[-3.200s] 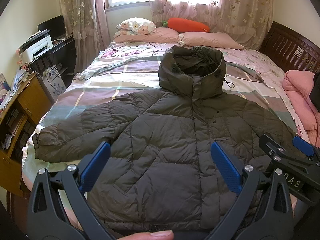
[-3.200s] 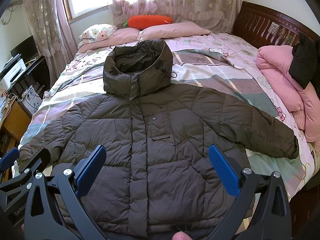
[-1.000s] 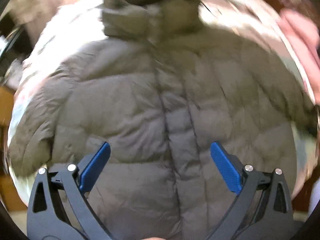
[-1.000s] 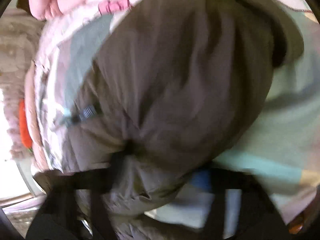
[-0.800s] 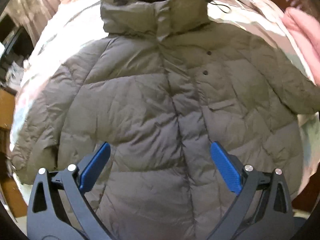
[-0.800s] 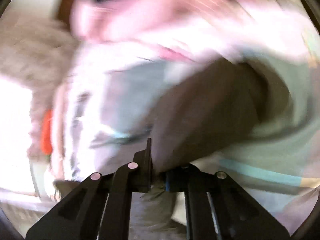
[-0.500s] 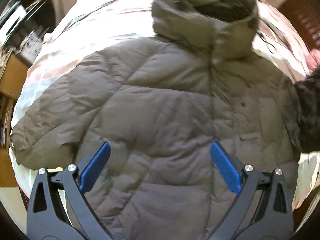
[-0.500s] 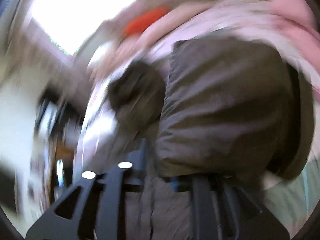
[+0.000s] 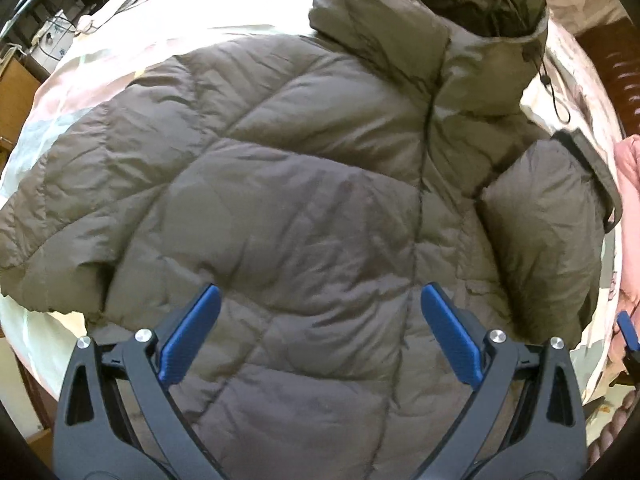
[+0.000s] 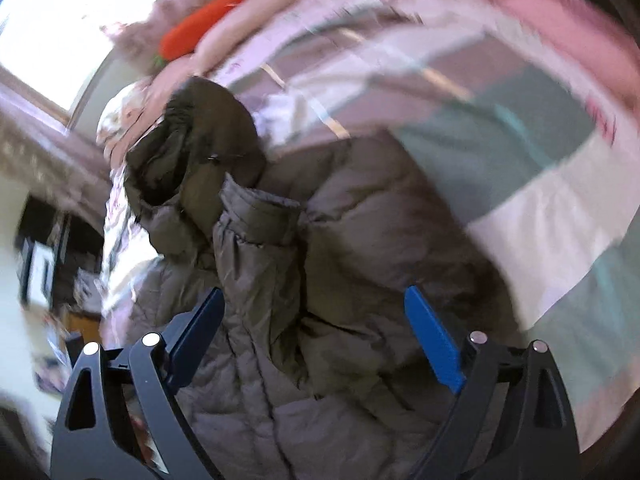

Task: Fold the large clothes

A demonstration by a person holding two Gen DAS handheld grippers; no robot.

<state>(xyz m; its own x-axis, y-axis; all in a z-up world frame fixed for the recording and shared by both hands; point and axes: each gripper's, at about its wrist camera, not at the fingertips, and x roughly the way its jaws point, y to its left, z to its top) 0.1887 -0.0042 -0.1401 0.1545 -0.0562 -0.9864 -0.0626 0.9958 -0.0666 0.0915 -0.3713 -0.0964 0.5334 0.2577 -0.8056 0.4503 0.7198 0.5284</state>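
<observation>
An olive-brown hooded puffer jacket (image 9: pixel 288 200) lies front-up on the bed. Its right sleeve (image 9: pixel 540 232) is folded inward over the chest; the left sleeve (image 9: pixel 52 220) stays spread out toward the bed's edge. My left gripper (image 9: pixel 318 332) hovers open above the lower front, pointing down, with nothing between its blue pads. In the right wrist view, my right gripper (image 10: pixel 316 332) hangs above the folded sleeve (image 10: pixel 260 248) with its jaws opening wide. The pads are clear of the fabric. A blue tip of the right gripper shows at the left wrist view's right edge.
The bed carries a striped pink, grey and teal cover (image 10: pixel 540 208). A pink quilt (image 9: pixel 630 208) is bunched at the right side. An orange carrot pillow (image 10: pixel 200 24) lies near the window. Wooden furniture (image 9: pixel 12 88) stands left of the bed.
My right gripper carried the right sleeve inward across the jacket, let go of it and rose with jaws spreading. The left gripper drifted over the jacket and stayed open.
</observation>
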